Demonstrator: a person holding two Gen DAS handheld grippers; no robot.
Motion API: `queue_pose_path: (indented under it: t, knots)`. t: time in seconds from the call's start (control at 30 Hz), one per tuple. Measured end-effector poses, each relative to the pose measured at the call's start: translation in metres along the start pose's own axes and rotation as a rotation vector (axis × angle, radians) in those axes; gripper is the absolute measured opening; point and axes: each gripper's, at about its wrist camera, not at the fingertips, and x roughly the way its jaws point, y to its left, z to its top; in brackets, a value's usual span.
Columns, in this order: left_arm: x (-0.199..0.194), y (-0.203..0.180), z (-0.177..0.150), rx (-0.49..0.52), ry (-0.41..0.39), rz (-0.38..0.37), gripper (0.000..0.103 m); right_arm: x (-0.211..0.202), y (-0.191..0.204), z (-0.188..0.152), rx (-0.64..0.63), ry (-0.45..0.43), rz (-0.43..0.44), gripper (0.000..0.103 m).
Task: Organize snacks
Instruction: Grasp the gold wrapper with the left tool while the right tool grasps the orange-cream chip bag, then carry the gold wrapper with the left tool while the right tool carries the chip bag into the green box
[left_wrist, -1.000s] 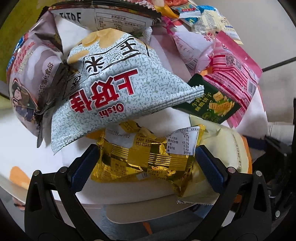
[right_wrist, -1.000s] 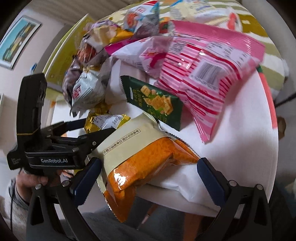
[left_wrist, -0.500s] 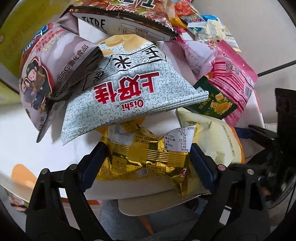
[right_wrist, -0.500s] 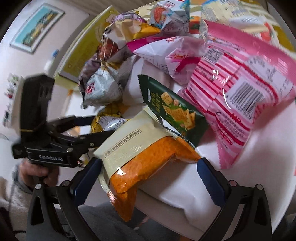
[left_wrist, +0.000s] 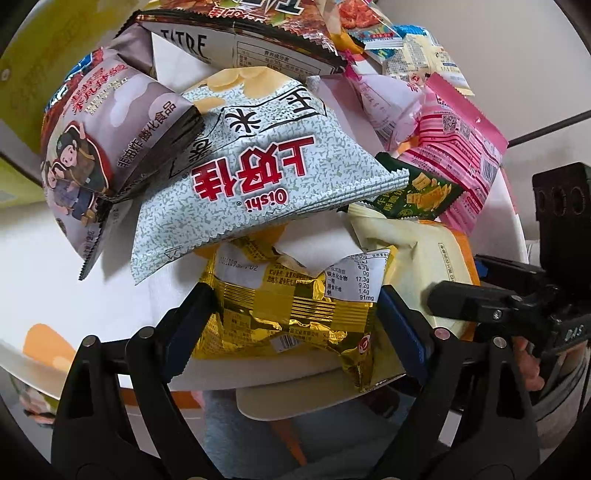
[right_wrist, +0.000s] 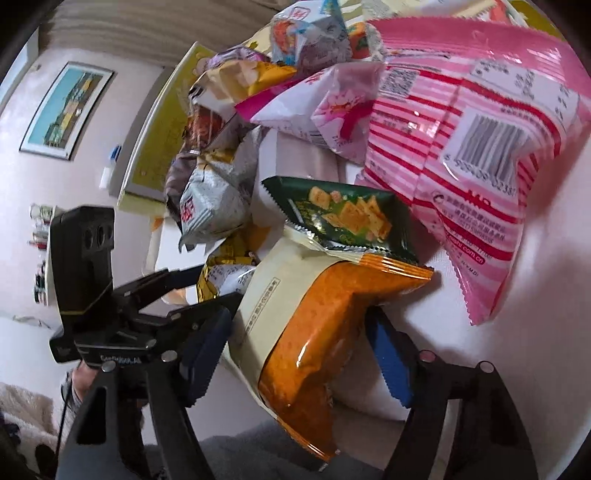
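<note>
Both sets of jaws have narrowed since a moment ago — left gripper (left_wrist: 295, 317) pinching the gold packet (left_wrist: 291, 314), right gripper (right_wrist: 299, 354) the orange bag (right_wrist: 314, 332) — so lifting looks imminent.

The left tool (left_wrist: 295, 317) reaches forward, its 2 blue-padded fingers (left_wrist: 192, 317) pressed against either side of a gold packet (left_wrist: 291, 306). The right tool (right_wrist: 299, 339) sits just beside it, fingers (right_wrist: 388, 354) closed in on an orange-and-cream bag (right_wrist: 317, 325). A hand (right_wrist: 83, 380) grips the left tool's handle.
</note>
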Motion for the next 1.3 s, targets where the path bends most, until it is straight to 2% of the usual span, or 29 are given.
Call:
queue_pose_path:
  t: [0.07, 0.17, 0.43, 0.73, 1.03, 1.3]
  knots:
    - [-0.003, 0.003, -0.001, -0.002, -0.001, -0.004, 0.087, -0.004, -0.004, 0.0, 0.014, -0.006, -0.005, 0.063]
    - [-0.007, 0.004, -0.003, -0.002, 0.002, -0.014, 0.086, -0.011, -0.007, -0.002, 0.018, -0.02, -0.014, 0.06]
    - [-0.024, 0.007, -0.005, -0.016, -0.001, -0.053, 0.085, -0.043, -0.017, -0.007, 0.057, -0.082, -0.018, 0.059]
    - [-0.067, 0.001, -0.005, -0.011, -0.052, -0.078, 0.085, -0.073, -0.006, -0.006, 0.041, -0.142, -0.027, 0.059]
    - [-0.127, -0.008, -0.013, -0.029, -0.185, -0.091, 0.084, -0.103, 0.02, 0.007, -0.035, -0.202, -0.029, 0.059]
    - [-0.181, -0.003, 0.008, -0.049, -0.329, -0.071, 0.084, -0.123, 0.061, 0.037, -0.144, -0.253, -0.018, 0.059]
